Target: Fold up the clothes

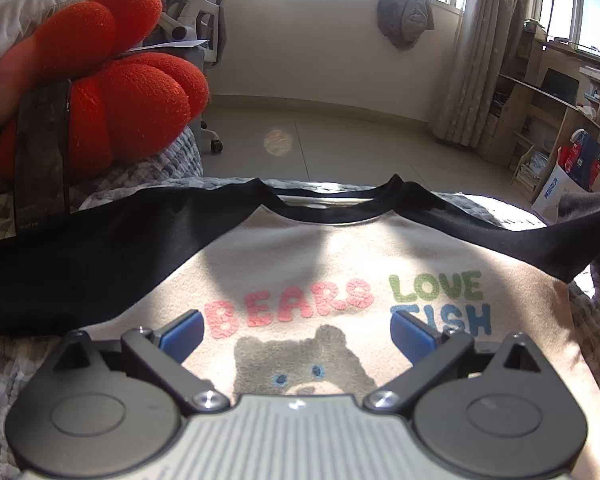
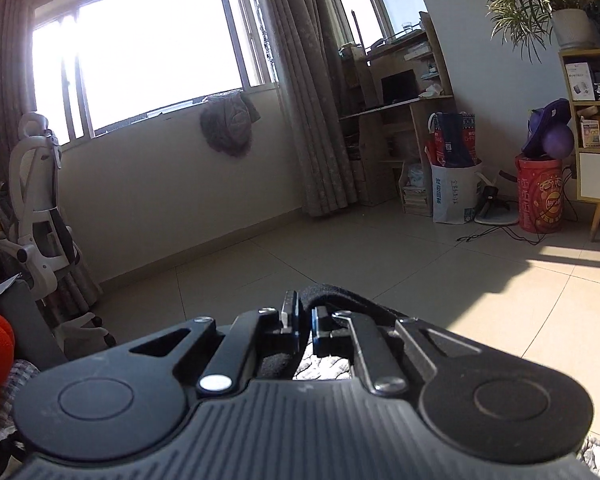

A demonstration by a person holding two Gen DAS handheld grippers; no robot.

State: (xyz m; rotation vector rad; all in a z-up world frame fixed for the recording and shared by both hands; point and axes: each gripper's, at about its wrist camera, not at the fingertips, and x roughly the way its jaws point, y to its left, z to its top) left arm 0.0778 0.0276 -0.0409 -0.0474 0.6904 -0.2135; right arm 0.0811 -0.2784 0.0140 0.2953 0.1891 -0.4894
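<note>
A cream shirt with black sleeves and a black collar lies spread flat on a grey quilted bed cover, its front facing up. The print reads "BEARS LOVE FISH" above a grey bear face. The collar lies at the far edge of the bed, toward the tiled floor, and the sleeves stretch out to the left and right.

The left gripper hovers over the near part of the shirt, just above the bear print. Its jaws stand wide apart and its blue pads hold nothing — the lettering shows plainly between them.

The right gripper points out across the room toward the window wall, with its jaws drawn together on a fold of black fabric. The cloth loops up over the right finger and runs down between the pads; it looks like the shirt's right sleeve, which in the left wrist view rises toward the right edge of the frame.

An orange plush cushion sits at the far left of the bed — a dark strap hangs in front of it.
</note>
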